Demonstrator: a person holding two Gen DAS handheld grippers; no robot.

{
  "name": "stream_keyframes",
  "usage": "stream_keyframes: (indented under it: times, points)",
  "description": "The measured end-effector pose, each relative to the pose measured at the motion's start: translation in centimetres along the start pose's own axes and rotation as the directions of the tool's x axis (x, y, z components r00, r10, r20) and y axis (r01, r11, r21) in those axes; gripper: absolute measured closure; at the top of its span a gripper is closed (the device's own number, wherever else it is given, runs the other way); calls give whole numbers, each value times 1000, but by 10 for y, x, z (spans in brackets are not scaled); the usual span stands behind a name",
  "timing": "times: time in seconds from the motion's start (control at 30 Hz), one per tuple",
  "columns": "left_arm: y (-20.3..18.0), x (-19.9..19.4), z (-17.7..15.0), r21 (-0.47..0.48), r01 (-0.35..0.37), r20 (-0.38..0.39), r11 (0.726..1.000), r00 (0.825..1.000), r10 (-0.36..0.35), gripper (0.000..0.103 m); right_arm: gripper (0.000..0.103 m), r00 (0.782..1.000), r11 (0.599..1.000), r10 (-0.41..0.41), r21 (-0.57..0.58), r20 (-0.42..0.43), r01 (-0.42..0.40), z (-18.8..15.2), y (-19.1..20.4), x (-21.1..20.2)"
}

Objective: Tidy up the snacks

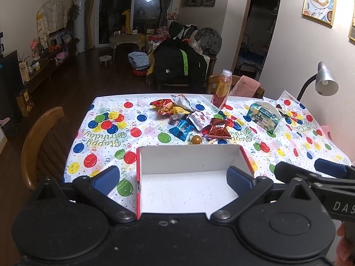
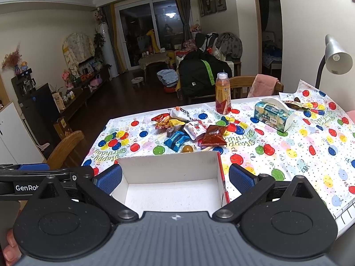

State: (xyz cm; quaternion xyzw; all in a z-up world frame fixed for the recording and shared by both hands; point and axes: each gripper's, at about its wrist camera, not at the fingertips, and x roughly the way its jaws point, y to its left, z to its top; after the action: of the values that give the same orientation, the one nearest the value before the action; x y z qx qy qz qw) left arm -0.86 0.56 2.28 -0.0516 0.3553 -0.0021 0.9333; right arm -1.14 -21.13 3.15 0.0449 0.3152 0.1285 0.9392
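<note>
white cardboard box (image 1: 188, 177) with red outer sides sits at the near edge of the table (image 1: 106, 133), open top, nothing inside, bare white floor showing. snack pile (image 1: 188, 119) lies just beyond the box's far wall, mid-table: red chip bag (image 1: 218, 128), blue packet (image 1: 183, 129), white pouch with red print (image 1: 199, 117), orange-red packet (image 1: 163, 106), yellow packet (image 1: 180, 110), grey-white bag (image 1: 183, 100), packets overlapping, crinkled, all sealed as far as visible. small round brown-gold sweet (image 1: 196, 139) sits right by the box's far wall. tall bottle (image 1: 222, 88) of orange drink stands upright behind the pile. tissue pack (image 1: 264, 116) lies to the right, apart from the snacks. left gripper (image 1: 174, 178) fingers wide apart, holding nothing, over the box. right gripper (image 2: 175, 177) fingers also spread wide, empty, straddling the box's right wall. balloon-print cloth covers the table.
</note>
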Motion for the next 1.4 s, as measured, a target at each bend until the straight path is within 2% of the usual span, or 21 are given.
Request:
stream_keyframes:
  times: [0.37, 0.57, 0.73, 0.97, 1.17, 1.4]
  points:
    - [0, 1, -1, 0, 1, 1, 1000, 1000, -1, 0, 0, 1000, 1000, 12, -3, -6, -12, 5, -4, 6]
    - [-4, 14, 9, 23, -9, -4, 1000, 1000, 9, 0, 0, 999, 999, 31, -36, -26, -32, 21, -15, 26]
    - [-17, 45, 28, 42, -16, -23, 999, 1000, 17, 0, 0, 998, 998, 35, -58, -60, -39, 42, -37, 51]
    - [-16, 81, 49, 29, -53, -35, 998, 998, 54, 0, 0, 996, 999, 4, -46, -85, -8, 78, -77, 93]
    - [-15, 125, 72, 14, -26, -89, 1000, 996, 27, 1, 0, 987, 999, -16, -36, -159, 10, 109, -111, 141]
    - [-27, 179, 92, 44, -3, -172, 999, 985, 11, 1, 0, 974, 1000, -17, -16, -228, 14, 142, -138, 196]
